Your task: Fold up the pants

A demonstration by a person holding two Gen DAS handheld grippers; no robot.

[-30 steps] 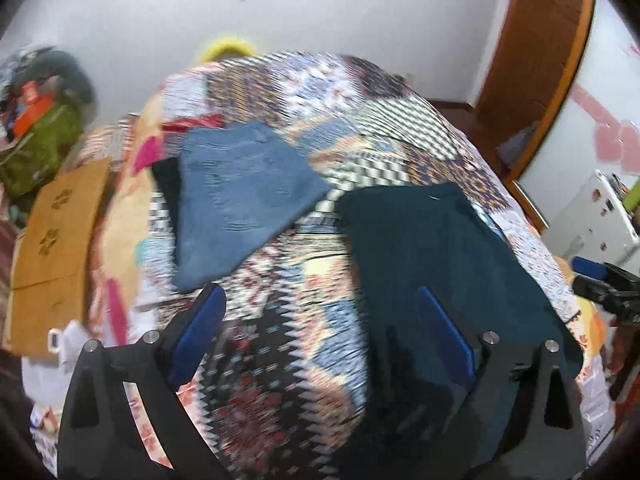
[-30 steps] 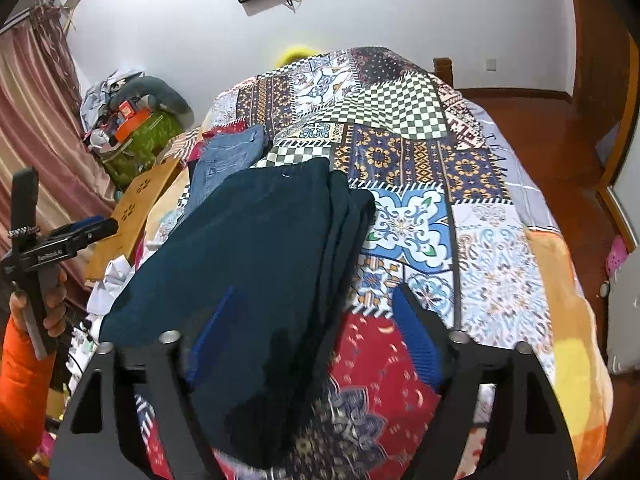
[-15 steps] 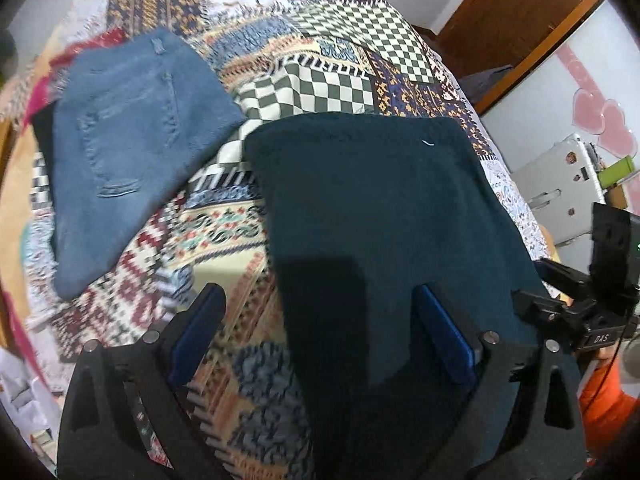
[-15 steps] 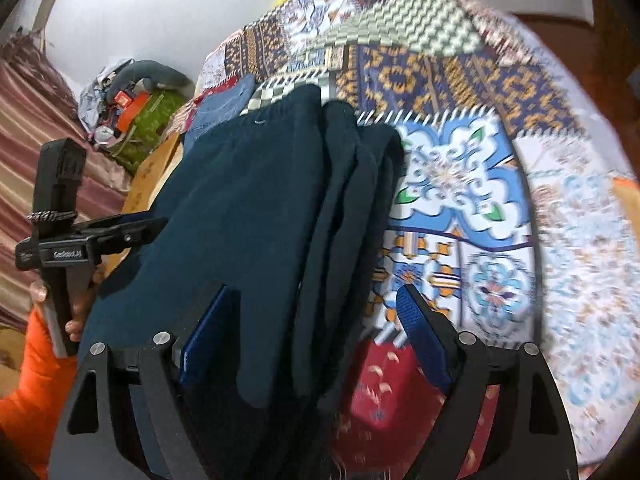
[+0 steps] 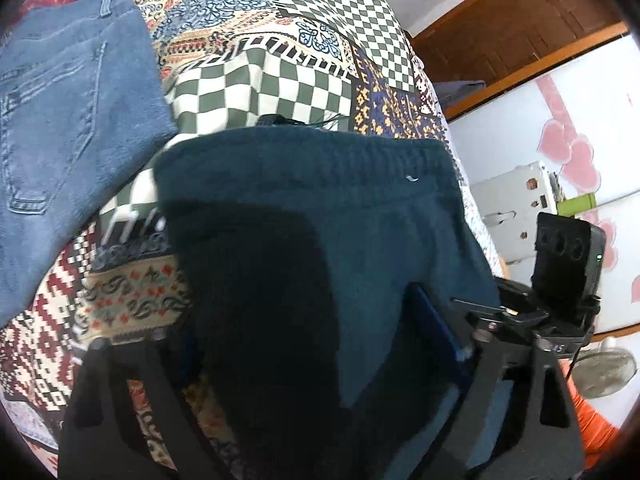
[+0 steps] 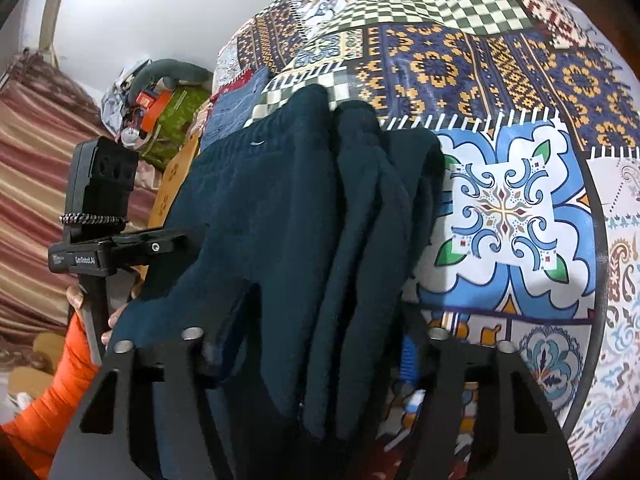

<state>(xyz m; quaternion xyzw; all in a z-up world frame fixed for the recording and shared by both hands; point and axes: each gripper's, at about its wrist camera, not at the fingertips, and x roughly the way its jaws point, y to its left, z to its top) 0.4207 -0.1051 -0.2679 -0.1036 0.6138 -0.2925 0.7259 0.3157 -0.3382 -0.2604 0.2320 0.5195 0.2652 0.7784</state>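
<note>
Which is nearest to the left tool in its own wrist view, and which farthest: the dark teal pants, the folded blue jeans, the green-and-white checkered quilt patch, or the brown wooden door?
1. Dark teal pants: between the closing left tool's fingers.
2. Folded blue jeans: upper left on the bed.
3. Green-and-white checkered quilt patch: beyond the pants' waistband.
4. Brown wooden door: upper right, past the bed.

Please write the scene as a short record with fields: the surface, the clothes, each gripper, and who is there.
surface: patchwork bedspread
task garment: dark teal pants, partly folded, waistband away from both cameras
other garment: blue jeans, lying beside the teal pants
left gripper: jaws closing, teal fabric between them
right gripper: jaws closing around the stacked folds of the pants
person: orange sleeve
</note>
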